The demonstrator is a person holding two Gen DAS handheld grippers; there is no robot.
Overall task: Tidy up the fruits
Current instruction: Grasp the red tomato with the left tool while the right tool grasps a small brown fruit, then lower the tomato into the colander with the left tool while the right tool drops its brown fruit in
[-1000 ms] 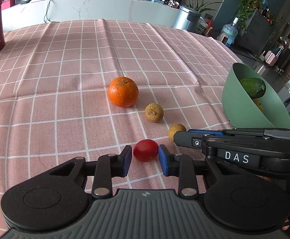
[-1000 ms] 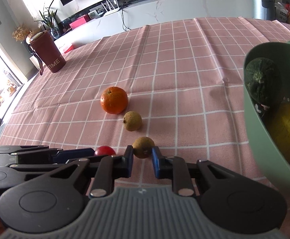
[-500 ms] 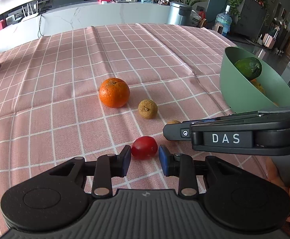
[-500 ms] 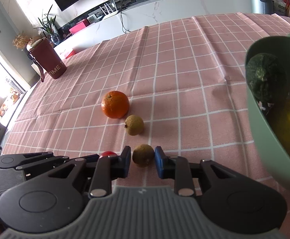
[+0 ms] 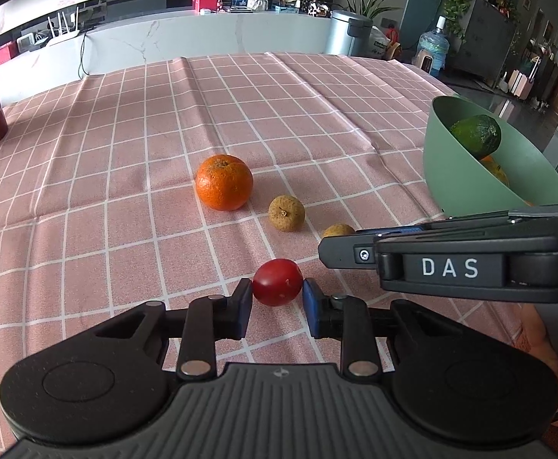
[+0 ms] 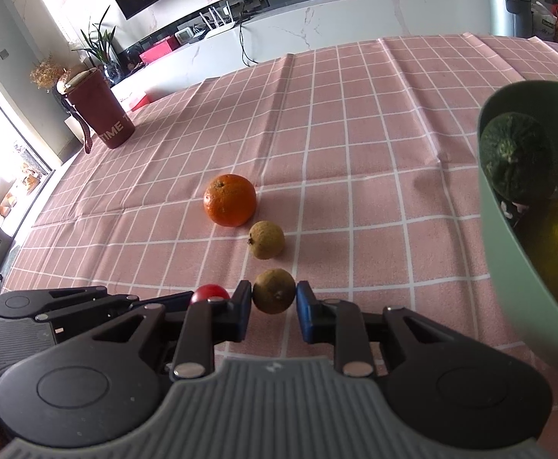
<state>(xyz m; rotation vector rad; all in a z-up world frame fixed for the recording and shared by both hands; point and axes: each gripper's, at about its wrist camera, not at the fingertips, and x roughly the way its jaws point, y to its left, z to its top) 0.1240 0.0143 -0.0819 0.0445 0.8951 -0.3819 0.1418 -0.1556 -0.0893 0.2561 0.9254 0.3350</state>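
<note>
Fruit lies in a loose row on the pink checked worktop (image 5: pixel 126 176): an orange (image 5: pixel 224 182), then a brown longan (image 5: pixel 286 213) just beside it. Left tongs (image 5: pixel 277 300) are closing on a red cherry tomato (image 5: pixel 277 282), blue pads touching its sides. Right tongs (image 6: pixel 273 308) are clenched around a second longan (image 6: pixel 274 291). To the right stands a green bowl (image 5: pixel 459 187) holding a dark green fruit (image 5: pixel 475 134)
</note>
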